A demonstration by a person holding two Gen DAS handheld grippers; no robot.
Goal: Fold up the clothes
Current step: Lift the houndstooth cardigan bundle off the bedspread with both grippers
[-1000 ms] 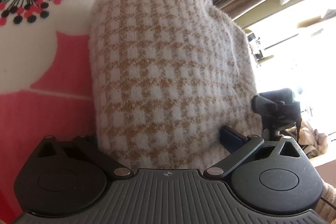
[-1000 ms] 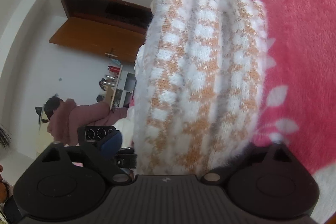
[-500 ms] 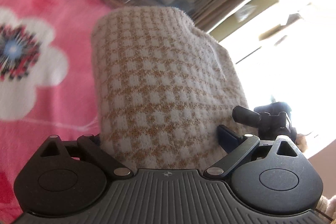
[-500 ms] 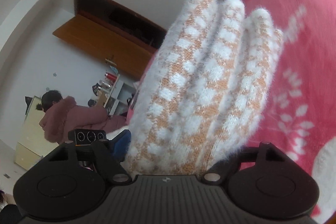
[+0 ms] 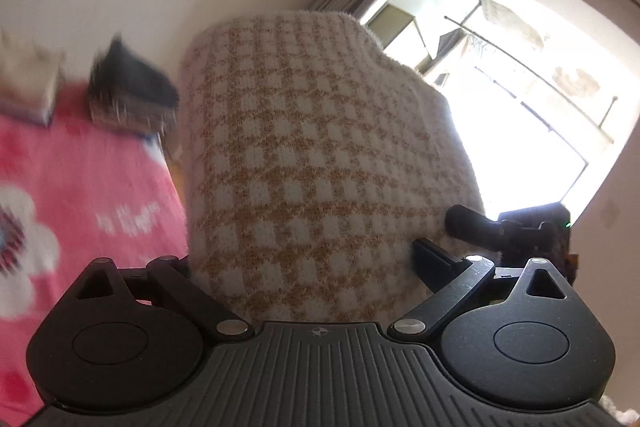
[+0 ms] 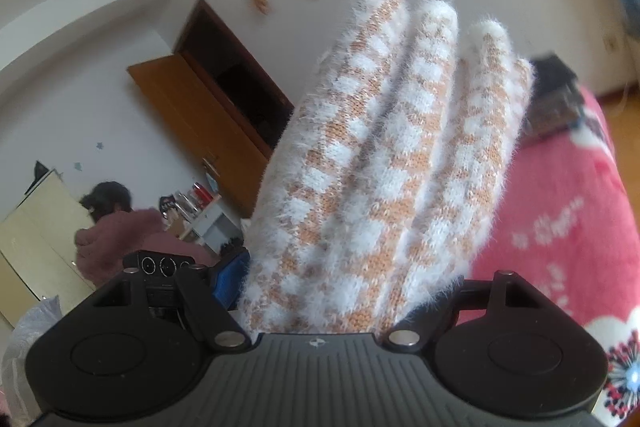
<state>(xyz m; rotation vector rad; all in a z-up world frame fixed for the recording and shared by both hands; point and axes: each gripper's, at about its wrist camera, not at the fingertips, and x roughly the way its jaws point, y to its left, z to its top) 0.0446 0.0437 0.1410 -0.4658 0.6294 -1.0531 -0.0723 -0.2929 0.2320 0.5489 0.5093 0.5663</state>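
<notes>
Both grippers clamp a fuzzy checked sweater, lifted above the bed.

The left gripper (image 5: 304, 267) pinches the folded tan-and-white sweater (image 5: 316, 155), held flat before a bright window (image 5: 520, 99). The right gripper (image 6: 344, 299) is closed on the sweater's (image 6: 392, 163) bunched, stacked edge; the pink floral blanket (image 6: 568, 227) lies below, with a seated person (image 6: 120, 227) far off.

I see sweater (image 5: 320, 163): fuzzy knit, matt, hairy edges. Blanket (image 6: 560, 227): soft pink fleece. My left gripper (image 5: 316, 267) body: matt ribbed black plastic, shiny metal pins. Door (image 6: 192, 111): smooth wood.
</notes>
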